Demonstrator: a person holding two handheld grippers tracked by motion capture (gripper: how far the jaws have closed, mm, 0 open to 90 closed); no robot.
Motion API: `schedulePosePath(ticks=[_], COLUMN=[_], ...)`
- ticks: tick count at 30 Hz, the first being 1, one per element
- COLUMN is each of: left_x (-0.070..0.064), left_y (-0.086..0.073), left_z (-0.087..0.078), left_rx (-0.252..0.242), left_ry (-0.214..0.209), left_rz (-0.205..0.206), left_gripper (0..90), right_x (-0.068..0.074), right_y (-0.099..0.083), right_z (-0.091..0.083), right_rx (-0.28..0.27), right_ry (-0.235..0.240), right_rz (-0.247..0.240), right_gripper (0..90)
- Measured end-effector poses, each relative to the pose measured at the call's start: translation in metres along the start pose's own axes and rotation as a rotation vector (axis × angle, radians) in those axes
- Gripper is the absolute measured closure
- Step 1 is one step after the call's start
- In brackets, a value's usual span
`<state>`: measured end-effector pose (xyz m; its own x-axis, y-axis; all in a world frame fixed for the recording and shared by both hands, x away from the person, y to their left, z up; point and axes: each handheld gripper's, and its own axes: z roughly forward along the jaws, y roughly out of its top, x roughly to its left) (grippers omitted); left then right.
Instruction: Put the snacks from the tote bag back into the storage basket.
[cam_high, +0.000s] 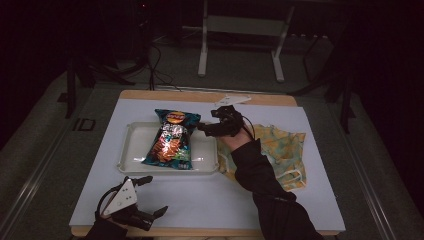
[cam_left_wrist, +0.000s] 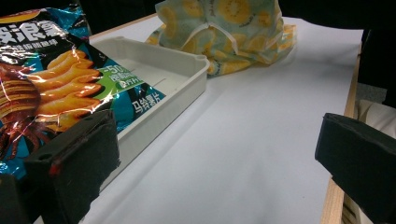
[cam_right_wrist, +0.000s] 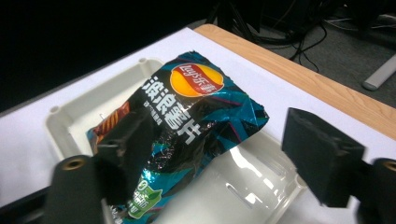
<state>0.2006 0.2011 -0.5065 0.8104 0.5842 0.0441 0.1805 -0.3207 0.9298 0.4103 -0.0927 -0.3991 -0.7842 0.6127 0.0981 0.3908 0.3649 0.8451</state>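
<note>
Hovering over the chip bag (cam_high: 171, 140) lying lengthwise in the white tray (cam_high: 131, 150), right gripper (cam_high: 206, 126) with jaws spread wide, seemingly lined up for a grab; left gripper (cam_high: 149, 196) likewise parted, parked near the table's (cam_high: 210, 195) front edge, clear of the yellow cloth (cam_high: 285, 150)

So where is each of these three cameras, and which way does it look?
High view: above the person's side, looking forward and down at the table; both forearms show.
Left gripper view: on the left gripper, looking across the tray toward the cloth.
Right gripper view: on the right gripper, over the chip bag.
All share bag and tray.
</note>
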Motion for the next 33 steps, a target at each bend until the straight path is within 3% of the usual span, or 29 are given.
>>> schedulePosePath(ticks=[2,8,10,20,33], left_x=[0.0,0.0,0.0,0.0,0.0], left_y=[0.0,0.0,0.0,0.0,0.0], left_z=[0.0,0.0,0.0,0.0,0.001], left_rx=[0.001,-0.001,-0.001,0.0,0.0], left_ry=[0.001,0.0,0.0,0.001,0.002], left_rz=[-0.001,-0.003,-0.002,-0.001,-0.003], left_gripper=[0.3,0.3,0.3,0.3,0.3], right_x=[-0.003,-0.01,-0.013,-0.031,-0.059], right_y=[0.0,-0.001,-0.001,-0.008,-0.021], right_z=[-0.005,-0.021,-0.028,-0.052,-0.093], right_rx=[-0.003,-0.012,-0.032,-0.025,-0.058], right_ry=[0.018,0.001,-0.015,-0.075,-0.156], right_rz=[0.006,-0.02,-0.02,-0.039,-0.004], right_gripper=[14.1,13.4,13.7,13.8,14.3])
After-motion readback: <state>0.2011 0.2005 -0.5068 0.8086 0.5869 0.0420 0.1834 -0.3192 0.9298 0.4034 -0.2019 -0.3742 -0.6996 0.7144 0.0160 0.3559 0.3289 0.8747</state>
